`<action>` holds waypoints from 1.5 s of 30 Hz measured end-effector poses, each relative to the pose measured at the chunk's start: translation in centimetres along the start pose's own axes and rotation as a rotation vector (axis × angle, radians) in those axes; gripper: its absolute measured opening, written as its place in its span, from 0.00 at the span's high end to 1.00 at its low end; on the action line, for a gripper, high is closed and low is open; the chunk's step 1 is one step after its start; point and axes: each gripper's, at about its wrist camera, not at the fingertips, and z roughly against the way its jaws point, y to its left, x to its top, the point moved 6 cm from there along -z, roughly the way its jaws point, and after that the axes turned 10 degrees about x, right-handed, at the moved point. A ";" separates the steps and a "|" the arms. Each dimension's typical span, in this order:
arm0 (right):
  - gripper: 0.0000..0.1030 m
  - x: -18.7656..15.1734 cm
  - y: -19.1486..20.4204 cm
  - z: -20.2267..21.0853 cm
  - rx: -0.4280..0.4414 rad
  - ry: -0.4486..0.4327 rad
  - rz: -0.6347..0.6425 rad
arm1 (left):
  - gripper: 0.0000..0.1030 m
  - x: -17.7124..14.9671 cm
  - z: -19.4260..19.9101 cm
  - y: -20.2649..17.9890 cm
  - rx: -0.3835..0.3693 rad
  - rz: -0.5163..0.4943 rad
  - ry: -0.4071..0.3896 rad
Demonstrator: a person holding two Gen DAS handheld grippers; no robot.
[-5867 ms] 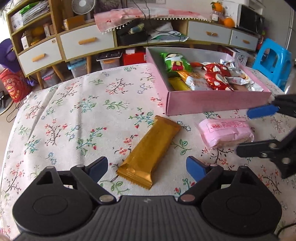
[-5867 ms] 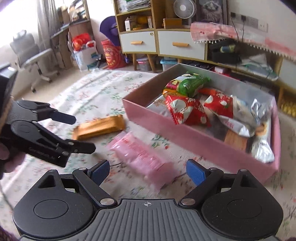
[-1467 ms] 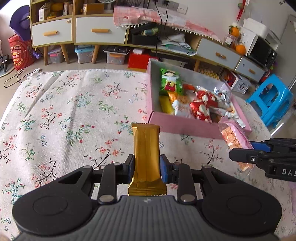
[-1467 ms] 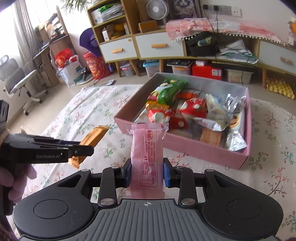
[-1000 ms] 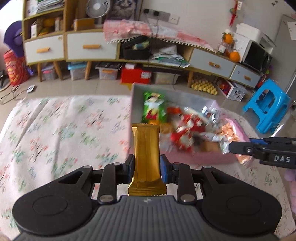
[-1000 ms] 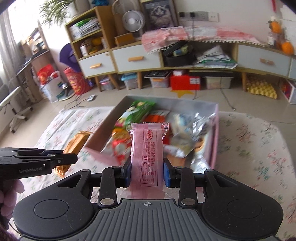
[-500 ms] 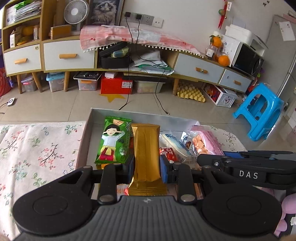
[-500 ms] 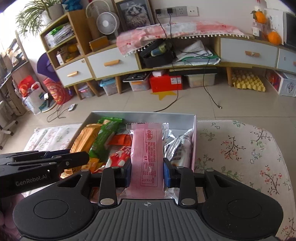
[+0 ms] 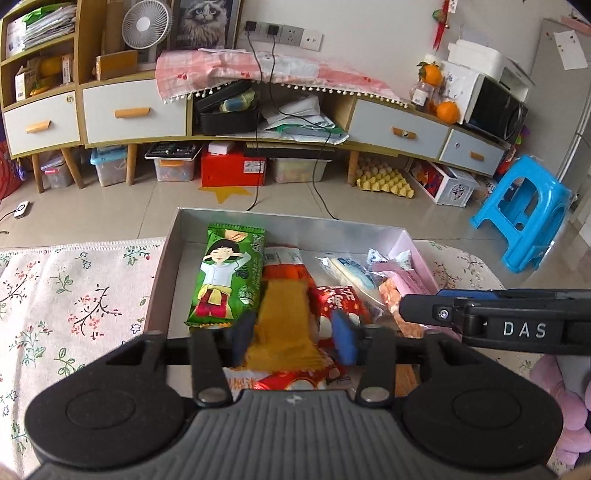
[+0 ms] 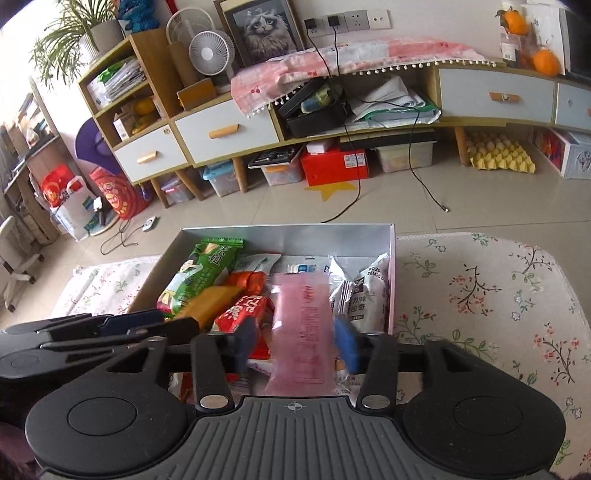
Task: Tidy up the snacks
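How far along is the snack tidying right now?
Nearly done. The pink box already holds many packets. In hand: the left gripper is opening around the gold bar, the right gripper around the pink packet, both over the box. Left: let them settle inside; no snack shows on the tablecloth.

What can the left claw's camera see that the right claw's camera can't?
Only the left camera shows the blue stool and the microwave. Only the right camera shows the potted plant and the red bag on the floor. Both show the pink box of snacks, the green packet, the fan and the cat picture. Both claws are opening: the gold bar sits between the left claw pads, the pink packet between the right claw pads.
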 end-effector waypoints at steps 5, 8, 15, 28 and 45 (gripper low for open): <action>0.41 0.2 0.3 1.0 -0.006 -0.018 -0.013 | 0.39 0.2 0.8 -0.1 0.007 -0.007 -0.006; 0.36 0.4 0.8 1.9 -0.004 -0.027 -0.008 | 0.33 0.2 1.6 -0.2 0.005 -0.006 -0.013; 0.26 -0.1 2.4 4.3 0.012 -0.026 -0.002 | 0.14 -0.7 4.1 0.0 0.018 -0.002 -0.015; 0.20 -5.0 5.8 9.4 0.039 0.053 -0.021 | 0.00 -5.2 9.1 2.3 0.095 0.068 0.056; 0.13 -13.2 9.1 12.9 0.031 0.093 -0.008 | 0.00 -12.8 13.1 3.7 0.211 0.090 0.141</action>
